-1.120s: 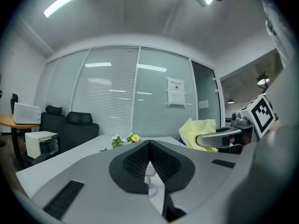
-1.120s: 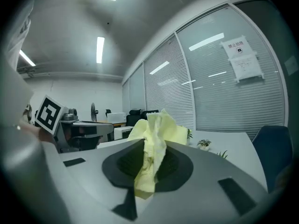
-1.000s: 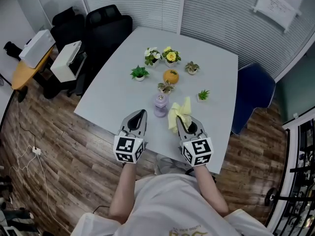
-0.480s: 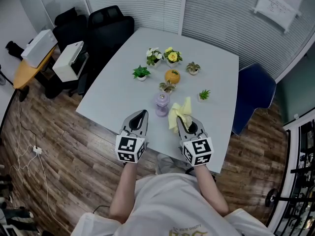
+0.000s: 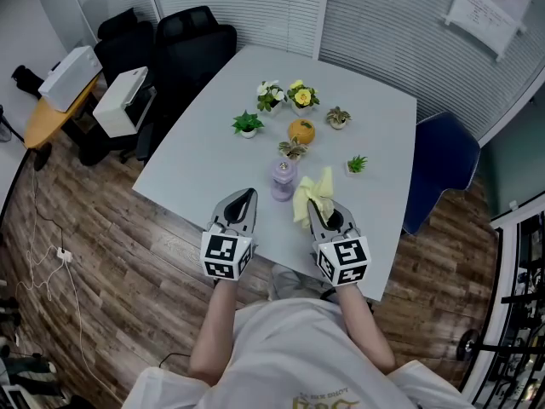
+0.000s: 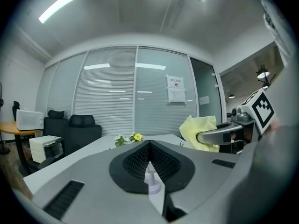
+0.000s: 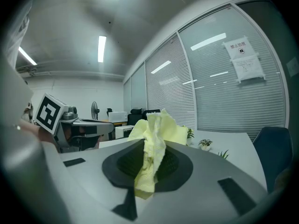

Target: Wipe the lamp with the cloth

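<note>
The yellow cloth (image 5: 310, 192) is pinched by the right gripper (image 5: 314, 208). The left gripper (image 5: 246, 196) is pressed together, empty, near the purple lamp (image 5: 283, 180).

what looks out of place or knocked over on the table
Nothing stands out. The lamp and the small potted plants stand upright on the table, nothing is spilled, and the yellow cloth is clamped in the right gripper; the left gripper is shut and empty.
</note>
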{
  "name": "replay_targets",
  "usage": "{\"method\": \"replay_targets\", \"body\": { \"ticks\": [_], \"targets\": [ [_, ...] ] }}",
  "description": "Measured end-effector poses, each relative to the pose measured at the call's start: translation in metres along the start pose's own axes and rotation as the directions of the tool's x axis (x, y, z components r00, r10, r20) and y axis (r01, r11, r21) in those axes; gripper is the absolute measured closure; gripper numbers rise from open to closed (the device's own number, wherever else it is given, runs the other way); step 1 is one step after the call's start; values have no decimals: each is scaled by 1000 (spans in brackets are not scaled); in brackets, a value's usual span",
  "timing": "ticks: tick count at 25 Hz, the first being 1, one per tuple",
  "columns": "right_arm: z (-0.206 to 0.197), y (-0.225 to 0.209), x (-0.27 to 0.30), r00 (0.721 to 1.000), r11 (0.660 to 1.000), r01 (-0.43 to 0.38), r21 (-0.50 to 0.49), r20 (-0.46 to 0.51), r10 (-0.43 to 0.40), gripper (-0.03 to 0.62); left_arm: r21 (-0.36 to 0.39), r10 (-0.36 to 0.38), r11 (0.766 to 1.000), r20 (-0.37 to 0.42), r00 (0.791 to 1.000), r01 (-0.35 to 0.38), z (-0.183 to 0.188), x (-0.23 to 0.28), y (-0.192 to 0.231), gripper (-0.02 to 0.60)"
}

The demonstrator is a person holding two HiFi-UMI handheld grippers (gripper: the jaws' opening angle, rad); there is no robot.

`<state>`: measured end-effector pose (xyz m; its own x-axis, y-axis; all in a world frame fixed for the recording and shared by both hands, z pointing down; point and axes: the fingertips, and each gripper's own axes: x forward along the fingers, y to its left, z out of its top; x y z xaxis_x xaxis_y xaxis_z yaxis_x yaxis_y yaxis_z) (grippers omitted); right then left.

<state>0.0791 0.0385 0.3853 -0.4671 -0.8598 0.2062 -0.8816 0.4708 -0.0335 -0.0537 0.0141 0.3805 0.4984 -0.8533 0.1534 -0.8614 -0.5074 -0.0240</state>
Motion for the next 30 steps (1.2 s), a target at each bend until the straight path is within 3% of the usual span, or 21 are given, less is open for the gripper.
{"method": "replay_targets", "body": {
  "ticks": [30],
  "targets": [
    [-6, 0, -3, 999, 999, -34, 11, -19, 34, 546, -19, 2, 1000, -6, 1000, -3, -2, 3, -6, 580]
  ]
}}
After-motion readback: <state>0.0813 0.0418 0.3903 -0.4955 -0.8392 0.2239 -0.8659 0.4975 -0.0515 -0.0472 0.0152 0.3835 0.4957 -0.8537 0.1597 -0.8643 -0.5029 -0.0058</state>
